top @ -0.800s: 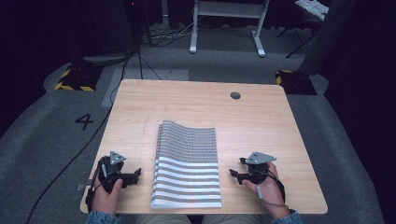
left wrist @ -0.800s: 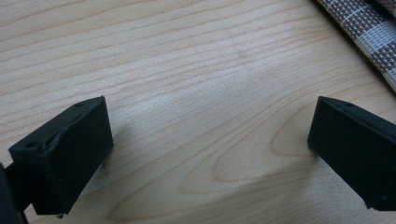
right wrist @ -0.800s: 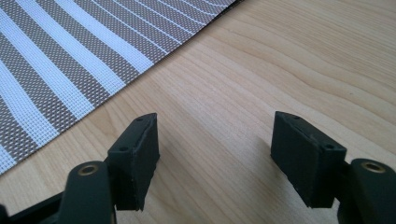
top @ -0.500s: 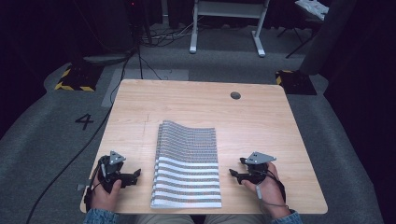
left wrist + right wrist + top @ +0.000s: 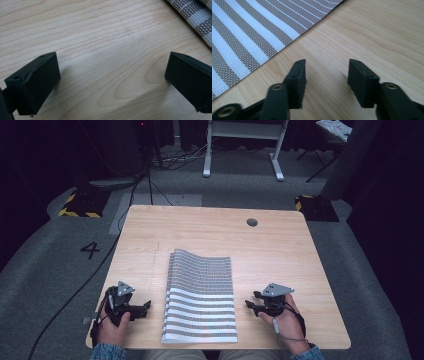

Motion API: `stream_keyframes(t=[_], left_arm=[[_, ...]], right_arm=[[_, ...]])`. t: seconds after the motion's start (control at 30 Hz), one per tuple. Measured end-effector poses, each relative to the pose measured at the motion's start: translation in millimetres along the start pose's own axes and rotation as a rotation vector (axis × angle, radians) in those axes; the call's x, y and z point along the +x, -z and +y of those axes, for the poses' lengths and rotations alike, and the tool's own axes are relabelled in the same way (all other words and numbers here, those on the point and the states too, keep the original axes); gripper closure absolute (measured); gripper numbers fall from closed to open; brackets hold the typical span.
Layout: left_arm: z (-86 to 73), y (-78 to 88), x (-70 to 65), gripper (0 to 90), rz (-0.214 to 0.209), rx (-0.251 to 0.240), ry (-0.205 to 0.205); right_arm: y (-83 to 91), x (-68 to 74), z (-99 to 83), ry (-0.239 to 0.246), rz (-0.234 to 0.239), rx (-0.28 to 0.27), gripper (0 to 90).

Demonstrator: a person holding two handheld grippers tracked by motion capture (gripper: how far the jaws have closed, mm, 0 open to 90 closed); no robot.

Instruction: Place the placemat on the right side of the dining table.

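A brown and white striped woven mat (image 5: pixel 200 295) lies flat on the wooden table (image 5: pixel 210 230), near its front edge; its far end bulges up slightly. My left gripper (image 5: pixel 145 306) rests on the table left of the mat, pointing toward it, its jaws wide open over bare wood (image 5: pixel 112 80). A corner of the mat (image 5: pixel 197 15) lies beyond it. My right gripper (image 5: pixel 250 300) rests right of the mat, also pointing toward it. Its jaws stand open over bare wood (image 5: pixel 327 75), with the mat's edge (image 5: pixel 249 32) just ahead and nothing between them.
A round cable hole (image 5: pixel 252 222) sits at the table's far right. On the grey floor are a black cable (image 5: pixel 100 265), a painted number 4 (image 5: pixel 91 250), yellow-black striped blocks (image 5: pixel 80 202) and a white stand (image 5: pixel 245 145) behind the table.
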State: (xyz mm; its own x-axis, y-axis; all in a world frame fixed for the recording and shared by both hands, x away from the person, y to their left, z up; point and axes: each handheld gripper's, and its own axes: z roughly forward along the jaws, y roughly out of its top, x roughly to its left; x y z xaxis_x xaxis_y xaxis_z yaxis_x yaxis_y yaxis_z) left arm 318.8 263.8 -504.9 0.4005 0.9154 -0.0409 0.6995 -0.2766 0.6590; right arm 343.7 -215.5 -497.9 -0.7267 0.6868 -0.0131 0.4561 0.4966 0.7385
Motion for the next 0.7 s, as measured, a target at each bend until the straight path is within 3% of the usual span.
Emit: stream_keyframes(t=[0.17, 0.23, 0.3, 0.37, 0.7], left_arm=[[-2.0, 1.7, 0.2, 0.1, -0.009, 0.0, -0.02], [-2.5, 2.2, 0.6, 0.1, -0.015, 0.001, -0.027], [-2.6, 2.5, 0.7, 0.1, -0.015, 0.003, -0.029], [-4.1, 4.1, 0.2, 0.1, -0.02, 0.005, -0.032], [-6.3, 5.7, 0.9, 0.0, -0.036, 0.006, -0.049]], right_arm=[[2.7, 11.2, 16.4, 0.022, 0.055, -0.006, 51.4], [5.4, 16.3, 32.1, 0.055, 0.08, -0.016, 49.2], [5.4, 17.4, 36.9, 0.062, 0.083, -0.026, 47.3], [7.2, 19.7, 50.0, 0.099, 0.073, -0.029, 42.9], [14.2, 25.1, 78.2, 0.058, 0.133, -0.02, 42.9]])
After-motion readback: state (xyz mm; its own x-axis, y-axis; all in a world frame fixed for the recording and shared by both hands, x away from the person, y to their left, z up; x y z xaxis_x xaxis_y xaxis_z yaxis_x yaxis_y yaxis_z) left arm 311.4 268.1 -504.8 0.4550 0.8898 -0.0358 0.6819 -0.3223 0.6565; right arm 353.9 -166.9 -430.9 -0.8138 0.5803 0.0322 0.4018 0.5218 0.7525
